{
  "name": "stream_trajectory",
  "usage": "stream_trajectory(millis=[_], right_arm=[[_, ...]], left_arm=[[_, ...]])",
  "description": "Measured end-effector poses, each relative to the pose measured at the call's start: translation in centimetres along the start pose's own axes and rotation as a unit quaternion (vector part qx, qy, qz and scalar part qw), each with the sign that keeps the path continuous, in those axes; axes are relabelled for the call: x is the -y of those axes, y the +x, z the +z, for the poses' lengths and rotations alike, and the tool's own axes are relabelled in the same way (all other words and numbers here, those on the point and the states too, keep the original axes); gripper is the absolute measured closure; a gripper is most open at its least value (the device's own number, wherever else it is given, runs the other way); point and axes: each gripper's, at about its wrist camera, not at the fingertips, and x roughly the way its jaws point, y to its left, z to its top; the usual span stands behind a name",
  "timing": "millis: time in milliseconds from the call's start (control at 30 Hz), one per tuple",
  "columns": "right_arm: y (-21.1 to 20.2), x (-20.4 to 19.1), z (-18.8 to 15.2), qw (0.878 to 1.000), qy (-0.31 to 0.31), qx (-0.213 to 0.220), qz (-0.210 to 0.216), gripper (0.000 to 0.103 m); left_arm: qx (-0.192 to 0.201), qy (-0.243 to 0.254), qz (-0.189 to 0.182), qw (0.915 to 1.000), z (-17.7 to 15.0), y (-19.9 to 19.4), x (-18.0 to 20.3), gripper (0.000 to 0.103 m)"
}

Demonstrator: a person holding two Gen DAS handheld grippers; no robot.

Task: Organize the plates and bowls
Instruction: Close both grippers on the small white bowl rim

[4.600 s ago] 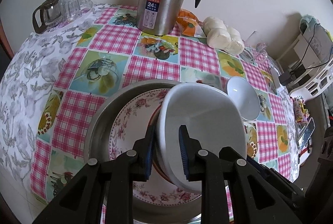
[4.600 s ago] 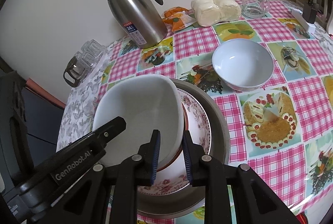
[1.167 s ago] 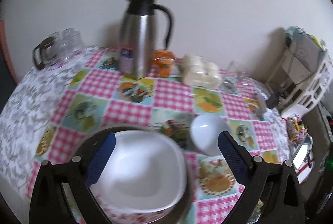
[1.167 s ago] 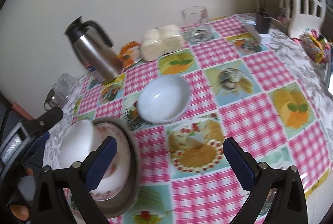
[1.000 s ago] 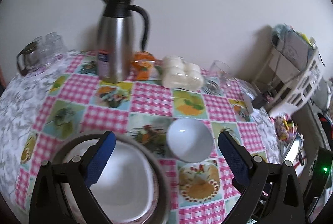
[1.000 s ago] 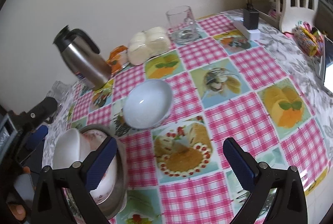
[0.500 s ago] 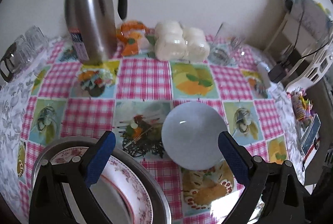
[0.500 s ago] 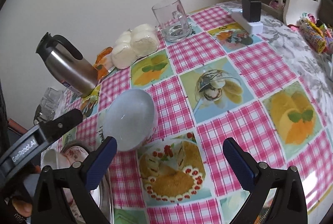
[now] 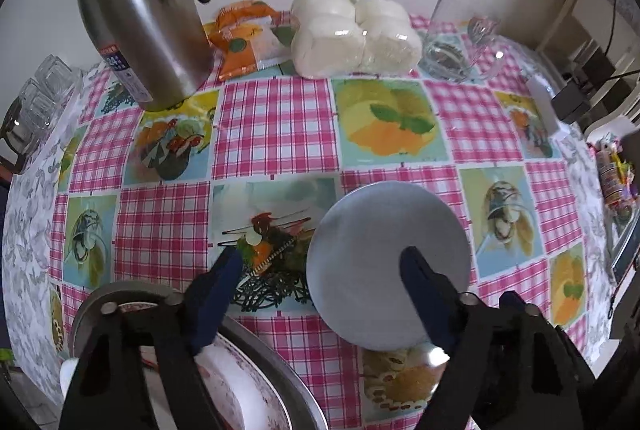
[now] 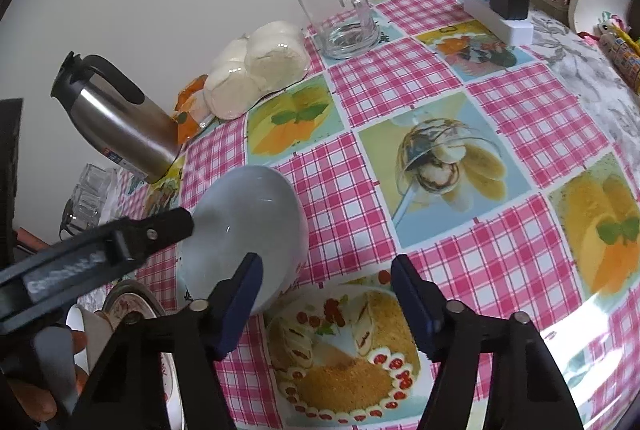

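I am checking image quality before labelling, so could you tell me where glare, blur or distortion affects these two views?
Left wrist view: strong fisheye bending at the table edges, the thermos leans, and glare sits on the tablecloth by the white bowl. Right wrist view: a bright glare patch washes out the tablecloth at lower right, and the left gripper's arm looks motion-blurred.
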Motion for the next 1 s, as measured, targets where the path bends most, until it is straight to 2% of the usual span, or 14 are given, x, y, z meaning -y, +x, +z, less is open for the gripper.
stream_trajectory(millis=[100, 167, 467, 567, 667, 1000], right_arm=[[0.7, 0.0, 0.1, 1.000, -0.001, -0.006, 0.001, 0.045], [1.2, 0.1, 0.1, 1.000, 0.001, -0.010, 0.003, 0.048], [2.8, -0.5, -0.1, 0.999, -0.004, -0.027, 0.029, 0.066], [3.0, -0.7, -0.1, 0.999, -0.006, -0.029, 0.036, 0.071], [3.3, -0.9, -0.2, 0.999, -0.008, -0.031, 0.039, 0.071], [5.2, -1.8, -0.8, 0.998, -0.009, -0.042, 0.049, 0.072]], left_arm=[[-0.013, -0.007, -0.001, 0.9999, 0.1, 1.1, -0.2, 0.027], [-0.020, -0.008, 0.002, 0.9998, 0.1, 1.7, -0.2, 0.039], [-0.052, -0.015, 0.004, 0.9985, -0.2, 4.4, 0.1, 0.069], [-0.059, -0.021, -0.004, 0.9980, -0.4, 5.1, 0.0, 0.074], [-0.068, -0.023, -0.005, 0.9974, -0.7, 5.8, 0.1, 0.075], [-0.055, -0.025, -0.013, 0.9981, -0.5, 5.6, 0.2, 0.078]])
